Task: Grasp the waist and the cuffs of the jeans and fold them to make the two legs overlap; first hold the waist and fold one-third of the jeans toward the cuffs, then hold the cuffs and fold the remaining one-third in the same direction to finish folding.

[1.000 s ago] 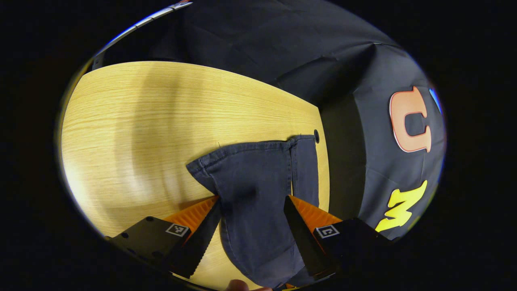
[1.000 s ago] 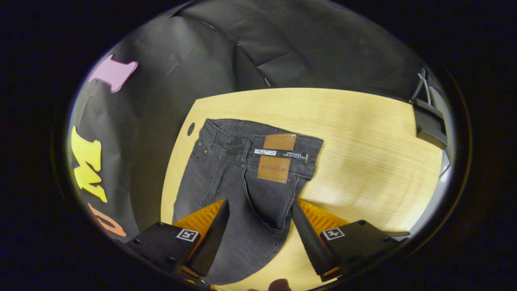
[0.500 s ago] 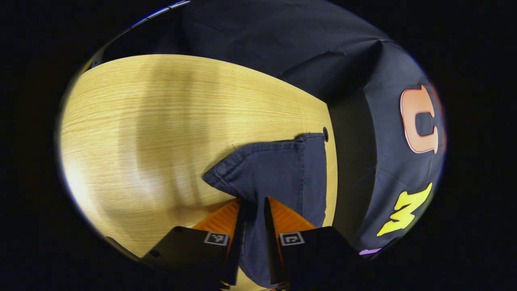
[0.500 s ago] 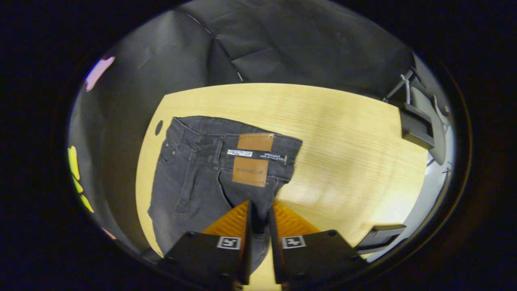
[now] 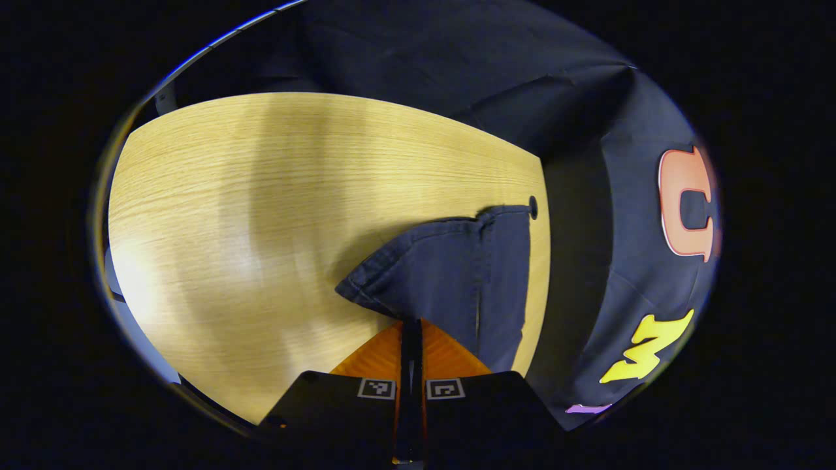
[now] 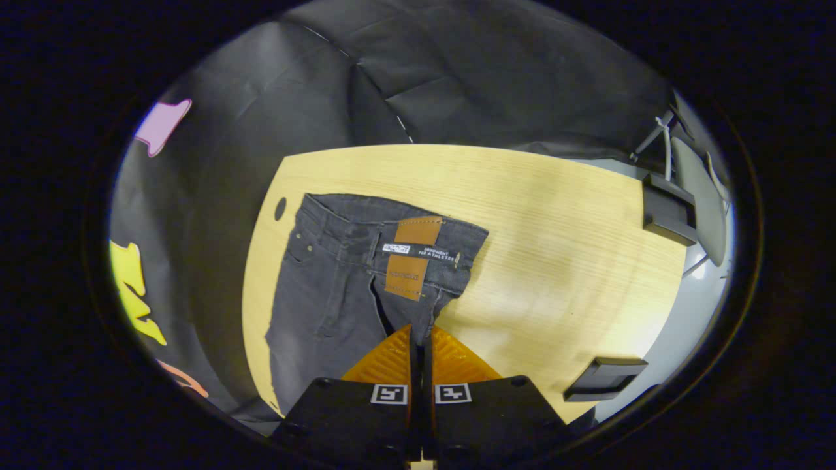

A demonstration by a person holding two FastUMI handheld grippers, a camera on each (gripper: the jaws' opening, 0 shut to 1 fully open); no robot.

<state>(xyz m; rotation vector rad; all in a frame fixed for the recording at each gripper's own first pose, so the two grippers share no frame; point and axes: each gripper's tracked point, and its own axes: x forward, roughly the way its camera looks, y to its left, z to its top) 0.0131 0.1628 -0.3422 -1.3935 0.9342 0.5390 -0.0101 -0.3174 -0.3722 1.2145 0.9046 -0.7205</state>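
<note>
Dark grey jeans (image 6: 339,287) lie on the light wooden table (image 6: 555,248), their waist with a brown patch (image 6: 418,230) toward the far end in the right gripper view. My right gripper (image 6: 421,333) is shut on the jeans just below the waist, on their near side edge, and the cloth lifts slightly there. In the left gripper view the leg ends with the cuffs (image 5: 450,228) lie near the table's right edge. My left gripper (image 5: 411,324) is shut on the jeans leg (image 5: 444,281), whose near corner is raised off the table.
The wooden table (image 5: 261,196) stretches wide to the left in the left gripper view. A small round hole (image 5: 533,207) sits by the cuffs and a hole (image 6: 280,209) by the waist. Dark blocks (image 6: 666,209) hang at the table's right edge.
Both grippers went from wide open around the cloth to fully shut on it. The gripped edges of the jeans have bunched and begun to lift from the table.
</note>
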